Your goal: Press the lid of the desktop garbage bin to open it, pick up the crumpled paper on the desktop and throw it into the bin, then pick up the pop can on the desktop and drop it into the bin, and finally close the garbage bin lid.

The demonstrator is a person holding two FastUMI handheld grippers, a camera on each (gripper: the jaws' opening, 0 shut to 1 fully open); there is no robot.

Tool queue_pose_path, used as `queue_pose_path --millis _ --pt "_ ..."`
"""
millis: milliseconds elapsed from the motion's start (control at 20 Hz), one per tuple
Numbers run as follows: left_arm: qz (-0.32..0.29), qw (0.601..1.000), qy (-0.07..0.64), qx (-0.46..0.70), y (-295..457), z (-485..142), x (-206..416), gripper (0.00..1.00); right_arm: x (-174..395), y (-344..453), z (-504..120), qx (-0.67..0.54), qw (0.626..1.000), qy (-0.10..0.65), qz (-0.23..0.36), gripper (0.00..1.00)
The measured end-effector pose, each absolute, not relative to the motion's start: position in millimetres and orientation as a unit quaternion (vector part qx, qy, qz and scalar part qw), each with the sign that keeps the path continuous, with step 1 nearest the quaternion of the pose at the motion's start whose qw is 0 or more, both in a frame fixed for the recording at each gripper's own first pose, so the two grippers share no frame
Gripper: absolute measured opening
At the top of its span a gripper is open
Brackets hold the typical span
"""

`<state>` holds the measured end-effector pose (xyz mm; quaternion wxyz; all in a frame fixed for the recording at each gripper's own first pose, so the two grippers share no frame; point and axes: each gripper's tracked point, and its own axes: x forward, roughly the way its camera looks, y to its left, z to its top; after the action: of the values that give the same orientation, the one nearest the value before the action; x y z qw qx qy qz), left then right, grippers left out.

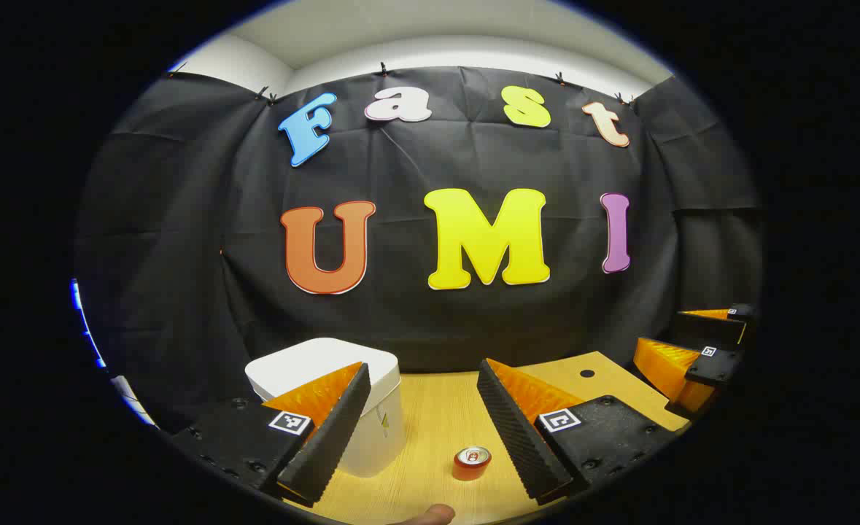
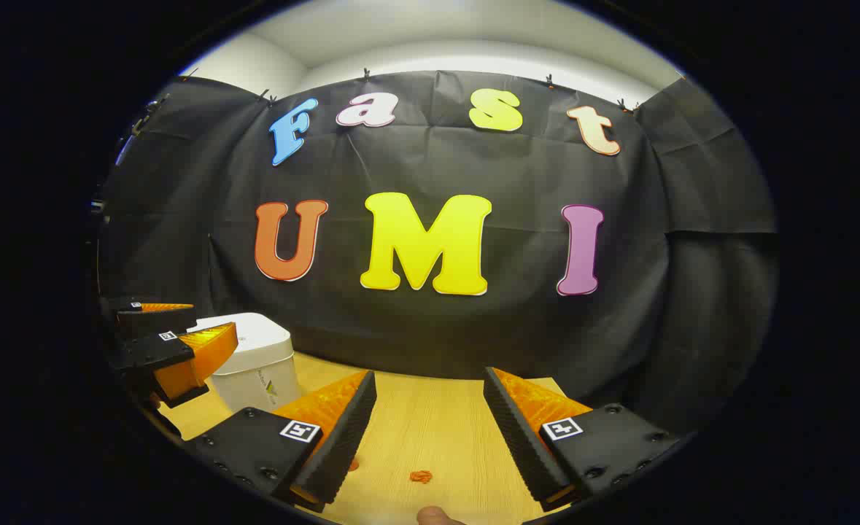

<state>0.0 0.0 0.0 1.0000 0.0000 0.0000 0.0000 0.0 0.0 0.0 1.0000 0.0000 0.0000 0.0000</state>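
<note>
Nearest the left gripper [image 1: 426, 430], whose fingers stand apart and hold nothing, the pop can [image 1: 472, 462] stands upright on the desk [image 1: 437, 408]. Beyond it to the left sits the white bin [image 1: 327, 364], lid apparently down. The right gripper [image 2: 430, 430] is likewise spread and empty. A small orange scrap [image 2: 421, 476], possibly the crumpled paper, lies ahead of it. Step in hand, as judged: lid not yet pressed. Next move: lower a finger onto the lid.

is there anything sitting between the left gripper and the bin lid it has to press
Nothing visible does. The left gripper hangs open above the desktop, and the white bin stands just ahead beside its left finger, lid shut. The pop can sits nearer, off to the right.
</note>
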Motion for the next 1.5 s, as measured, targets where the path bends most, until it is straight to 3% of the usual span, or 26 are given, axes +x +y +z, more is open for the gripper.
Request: queue_pose_path --millis 900,950,1100,1200,1400,1500 --pt "0.017 1.0 0.007 -0.007 12 -12 30 0.94 28 -2 -19 -0.011 0.999 0.03 0.002 0.93" --pt "0.018 1.0 0.006 -0.012 14 -13 34 0.84 30 -1 -21 -0.01 0.999 0.031 0.002 0.93" --pt "0.032 0.999 0.007 -0.012 28 -16 48 0.84 37 1 -23 -0.011 0.999 0.036 -0.001 0.93" --pt "0.051 0.999 0.006 -0.008 43 -18 57 0.76 40 3 -26 -0.013 0.999 0.042 -0.001 0.94" --pt "0.099 0.995 0.017 -0.002 77 -26 77 0.45 45 7 -29 -0.017 0.999 0.05 -0.002 0.93" --pt "0.103 0.994 0.029 -0.01 84 -34 85 0.34 46 7 -32 -0.022 0.998 0.054 -0.004 0.93"
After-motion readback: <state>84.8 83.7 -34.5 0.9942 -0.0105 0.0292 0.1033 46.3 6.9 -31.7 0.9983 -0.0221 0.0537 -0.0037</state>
